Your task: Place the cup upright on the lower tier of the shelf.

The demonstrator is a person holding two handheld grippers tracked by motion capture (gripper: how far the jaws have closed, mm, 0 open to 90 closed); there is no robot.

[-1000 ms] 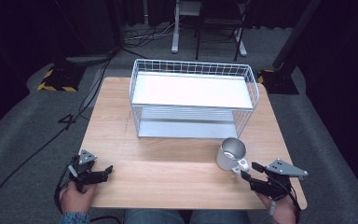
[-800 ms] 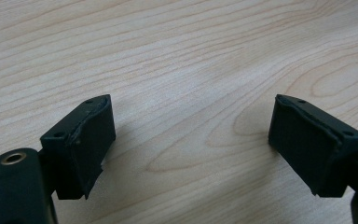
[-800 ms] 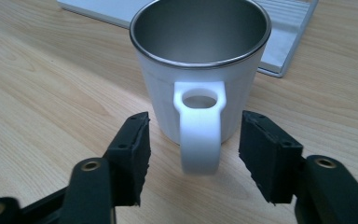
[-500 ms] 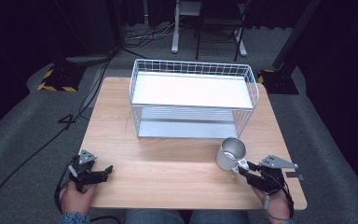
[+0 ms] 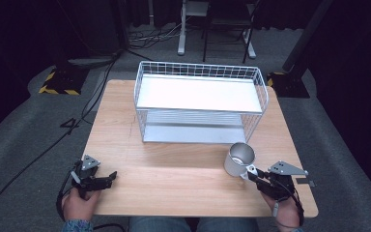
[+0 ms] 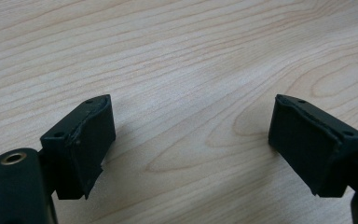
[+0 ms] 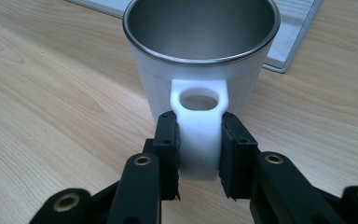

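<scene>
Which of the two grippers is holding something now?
The right gripper: its pads have just closed on the white handle of the mug. The left gripper stands open over bare table.

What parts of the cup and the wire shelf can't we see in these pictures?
- Cup: right gripper view, its bottom is hidden behind the handle and the right hand-held gripper clamped on it.
- Wire shelf: high view, its lower tier is mostly covered by the top tray; right gripper view, cut off by the top edge.
</scene>
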